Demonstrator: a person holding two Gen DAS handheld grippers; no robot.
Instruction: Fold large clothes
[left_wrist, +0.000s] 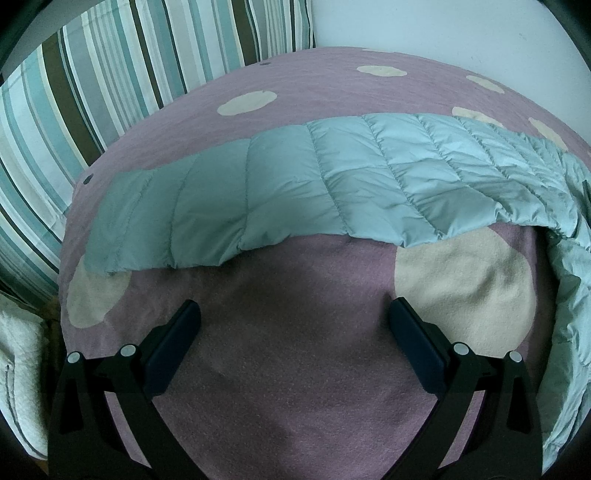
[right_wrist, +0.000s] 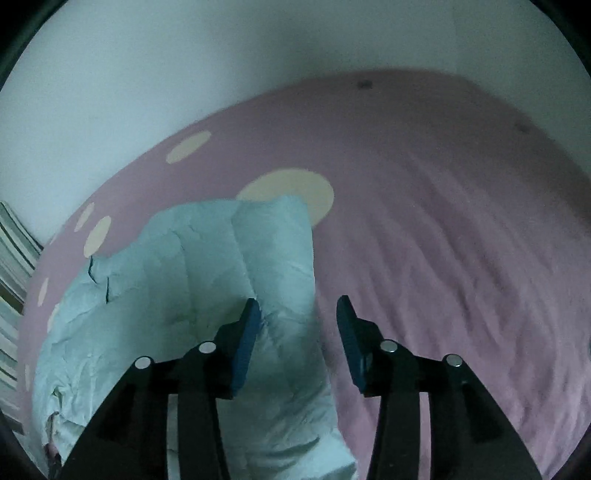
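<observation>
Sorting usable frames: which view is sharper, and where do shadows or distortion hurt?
Left wrist view: sharp, stitching on the quilted jacket readable; shadow on the pink blanket between the open left gripper; fisheye bends the striped bedding. Right wrist view: dim, motion-smeared, right gripper open, holding nothing.

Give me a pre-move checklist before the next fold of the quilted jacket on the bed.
1. Left gripper empty and open: ok; the jaws stand wide over bare purple blanket.
2. Right gripper free of fabric: ok; jaws apart, nothing pinched, the jacket lying under its left finger.
3. Jacket sleeve laid flat: ok; it stretches out across the blanket.
4. Jacket body smooth: not ok; it is bunched and creased.
5. Landing area clear: ok; the blanket to the right of the jacket is bare.
6. Zip or front closed: cannot tell.
</observation>
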